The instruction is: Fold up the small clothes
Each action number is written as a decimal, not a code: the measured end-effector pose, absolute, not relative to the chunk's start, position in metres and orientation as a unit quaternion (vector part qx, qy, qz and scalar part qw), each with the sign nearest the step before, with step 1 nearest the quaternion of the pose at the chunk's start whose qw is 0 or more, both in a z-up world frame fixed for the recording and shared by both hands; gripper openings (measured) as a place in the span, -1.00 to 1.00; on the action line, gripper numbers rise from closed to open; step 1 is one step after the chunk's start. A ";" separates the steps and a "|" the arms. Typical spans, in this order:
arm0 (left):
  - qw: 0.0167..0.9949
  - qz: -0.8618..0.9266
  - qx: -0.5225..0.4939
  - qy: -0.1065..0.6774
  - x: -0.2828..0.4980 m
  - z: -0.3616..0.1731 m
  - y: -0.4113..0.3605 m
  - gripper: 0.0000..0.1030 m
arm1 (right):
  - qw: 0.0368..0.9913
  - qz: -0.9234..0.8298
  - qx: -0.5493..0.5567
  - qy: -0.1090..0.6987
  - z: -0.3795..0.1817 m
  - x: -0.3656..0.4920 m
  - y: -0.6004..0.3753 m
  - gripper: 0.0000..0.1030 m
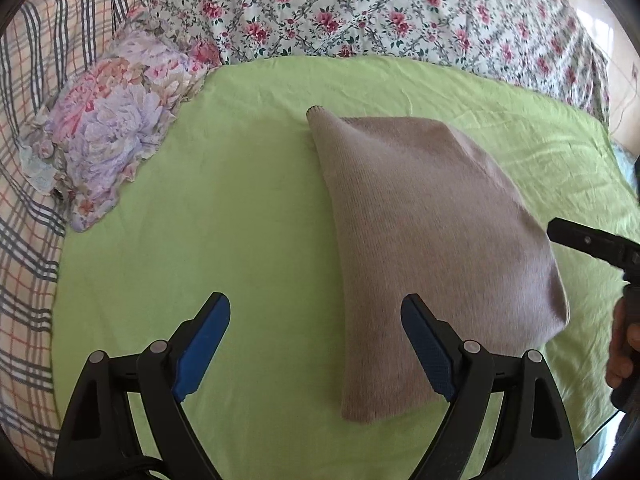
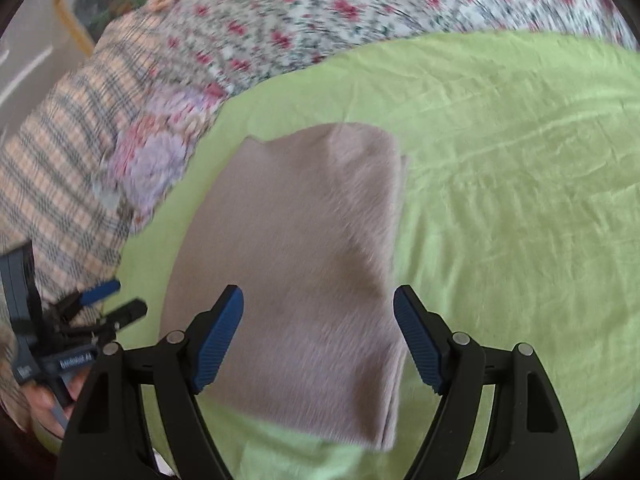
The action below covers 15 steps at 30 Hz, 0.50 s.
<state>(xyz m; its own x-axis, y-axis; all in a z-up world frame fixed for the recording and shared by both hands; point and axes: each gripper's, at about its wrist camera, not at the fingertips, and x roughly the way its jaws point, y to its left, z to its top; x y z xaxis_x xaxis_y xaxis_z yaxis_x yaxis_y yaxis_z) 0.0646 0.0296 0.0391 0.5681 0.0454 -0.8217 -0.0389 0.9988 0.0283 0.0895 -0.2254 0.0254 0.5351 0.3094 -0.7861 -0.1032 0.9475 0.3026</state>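
Beige knit fabric, a small folded garment (image 1: 432, 248), is lying flat on the lime-green sheet (image 1: 240, 208) that is covering the bed, with one narrow corner pointing toward the far bedding and its wider end reaching back toward the camera. In the left wrist view, the left hand-held gripper (image 1: 316, 348) is hovering above the sheet with its blue-padded jaws standing wide apart; nothing is sitting between the pads, and the right-hand finger is overlapping the near edge of the garment in the picture, though whether it is touching the cloth cannot be told. In the right wrist view, the right hand-held gripper (image 2: 318, 340) is likewise gaping wide and gripping nothing, its jaws framing the near part of the garment (image 2: 296, 280) from above, and the picture is blurring with motion. The right hand-held gripper is also showing at the right edge of the left view as a dark finger beside the garment's right side. Beyond the sheet, a rose-patterned quilt (image 1: 380, 12) is lying bunched up, a lilac floral pillow (image 1: 116, 120) is resting at the sheet's left edge, and a plaid blanket (image 1: 28, 160) is lying beside it.
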 end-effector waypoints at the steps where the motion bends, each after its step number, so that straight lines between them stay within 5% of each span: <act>1: 0.885 0.022 -0.003 0.465 0.069 0.038 0.032 0.70 | 0.869 0.116 0.121 0.466 0.023 0.095 -0.230 0.48; 6: 0.872 0.021 -0.029 0.488 0.086 0.021 0.040 0.70 | 0.844 0.091 0.187 0.493 -0.005 0.126 -0.251 -0.12; 7: 0.869 0.017 -0.036 0.492 0.087 0.018 0.041 0.71 | 0.837 0.093 0.193 0.503 -0.012 0.129 -0.251 -0.47; 8: 0.868 0.013 -0.043 0.494 0.088 0.015 0.041 0.71 | 0.837 0.101 0.187 0.505 -0.014 0.130 -0.247 -0.60; 10: 0.868 0.009 -0.044 0.494 0.089 0.014 0.041 0.71 | 0.858 0.098 0.143 0.484 0.001 0.124 -0.239 -0.76; 15: 0.870 0.003 -0.030 0.493 0.092 0.008 0.033 0.79 | 0.861 0.079 0.092 0.494 -0.003 0.126 -0.234 -0.78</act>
<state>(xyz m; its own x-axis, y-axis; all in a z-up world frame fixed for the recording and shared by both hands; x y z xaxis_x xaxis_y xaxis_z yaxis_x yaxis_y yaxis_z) 0.0923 0.0327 0.0077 0.5144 -0.0245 -0.8572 -0.0341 0.9982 -0.0490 0.1257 -0.2338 -0.0031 0.4991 0.2258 -0.8366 -0.0447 0.9709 0.2354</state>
